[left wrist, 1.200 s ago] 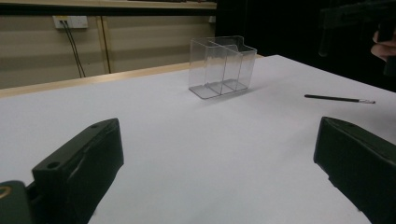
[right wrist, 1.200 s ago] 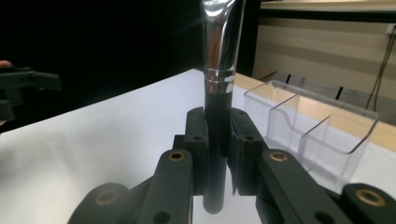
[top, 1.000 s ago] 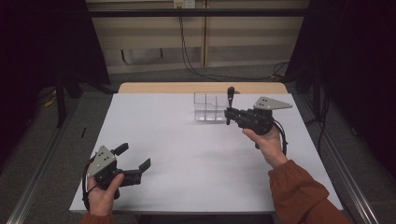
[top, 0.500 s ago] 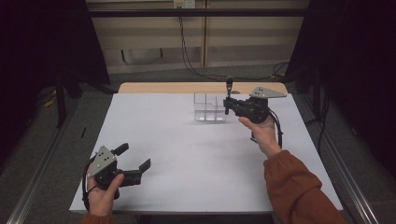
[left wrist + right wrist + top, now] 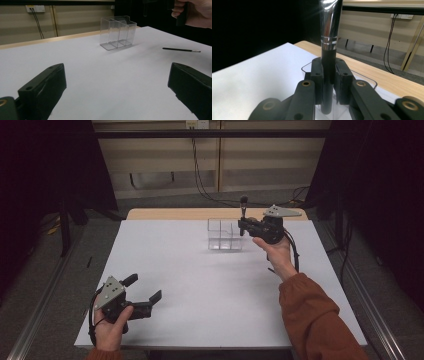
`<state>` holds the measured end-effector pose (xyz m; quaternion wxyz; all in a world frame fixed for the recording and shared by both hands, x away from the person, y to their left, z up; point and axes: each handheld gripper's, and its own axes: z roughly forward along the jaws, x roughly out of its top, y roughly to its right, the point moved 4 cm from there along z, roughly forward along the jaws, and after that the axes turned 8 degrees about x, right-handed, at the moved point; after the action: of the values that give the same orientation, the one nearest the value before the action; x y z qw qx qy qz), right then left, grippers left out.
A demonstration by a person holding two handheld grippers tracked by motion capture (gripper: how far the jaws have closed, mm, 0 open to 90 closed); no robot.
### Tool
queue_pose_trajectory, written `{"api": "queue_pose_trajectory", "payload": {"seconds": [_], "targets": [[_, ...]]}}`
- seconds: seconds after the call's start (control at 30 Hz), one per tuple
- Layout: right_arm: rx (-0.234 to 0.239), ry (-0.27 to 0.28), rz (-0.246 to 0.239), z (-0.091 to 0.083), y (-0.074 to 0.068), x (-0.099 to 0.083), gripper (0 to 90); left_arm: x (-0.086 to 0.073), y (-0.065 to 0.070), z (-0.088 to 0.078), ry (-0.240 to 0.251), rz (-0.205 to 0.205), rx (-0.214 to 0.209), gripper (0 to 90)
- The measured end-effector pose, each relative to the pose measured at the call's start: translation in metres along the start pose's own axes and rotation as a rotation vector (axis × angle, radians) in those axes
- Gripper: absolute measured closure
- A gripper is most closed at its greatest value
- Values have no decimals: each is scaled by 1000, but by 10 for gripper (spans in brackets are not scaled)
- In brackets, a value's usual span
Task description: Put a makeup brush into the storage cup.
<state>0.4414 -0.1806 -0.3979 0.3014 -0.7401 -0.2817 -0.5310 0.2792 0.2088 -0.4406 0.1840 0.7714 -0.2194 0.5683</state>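
Clamped tight on a makeup brush (image 5: 328, 60), my right gripper (image 5: 243, 226) holds it upright, black handle between the pads, chrome ferrule rising above them. Its lower end hangs over the clear divided organizer (image 5: 225, 234) just beside the claw on the white table (image 5: 200, 285). Nearer me, my left gripper (image 5: 145, 292) stands wide open and empty. A thin liner brush (image 5: 181, 50) lies well apart.
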Motion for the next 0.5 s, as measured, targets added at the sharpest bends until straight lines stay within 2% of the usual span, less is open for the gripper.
{"api": "queue_pose_trajectory", "payload": {"seconds": [0.5], "targets": [[-48, -8, 28, 16, 19, 1, 803, 1, 1, 0, 3, 10, -8, 18]]}}
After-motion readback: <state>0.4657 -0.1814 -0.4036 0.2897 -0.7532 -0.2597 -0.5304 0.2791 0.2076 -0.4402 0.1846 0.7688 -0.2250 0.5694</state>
